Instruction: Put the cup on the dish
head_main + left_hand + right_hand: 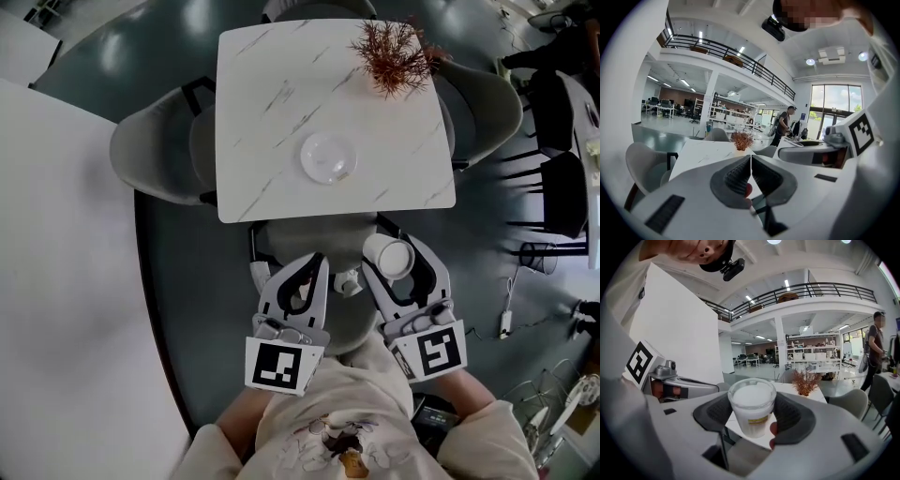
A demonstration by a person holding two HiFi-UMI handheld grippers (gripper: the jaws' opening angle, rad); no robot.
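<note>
While the right gripper (pixel 394 253) is held short of the table (pixel 262 103), its jaws pinch the cup (pixel 388 256) by the side wall, one pad on each side. The right gripper view shows the cup (pixel 752 405) upright between the pads, mouth up, with a yellow band on its wall. The inside of the cup reads plain white, and it cannot be told whether that is a filling or the bottom.

The left gripper (pixel 317 264) is held beside the right one, and the two are near each other but apart. The left gripper view shows the jaws of the left gripper (pixel 751 163) pressed together, tip to tip, with nothing between them.

The dish (pixel 328 157) lies flat on the table, near the near edge and slightly right of centre. Cup and dish are well apart: the cup is off the table, over the near chair (pixel 314 236), just short of the near edge.

Bare tabletop surrounds the dish on all sides. A dried plant (pixel 392 54) stands at the far right corner, well apart from the dish. A left chair (pixel 155 150) and a right chair (pixel 487 108) stand against the side edges of the table.
</note>
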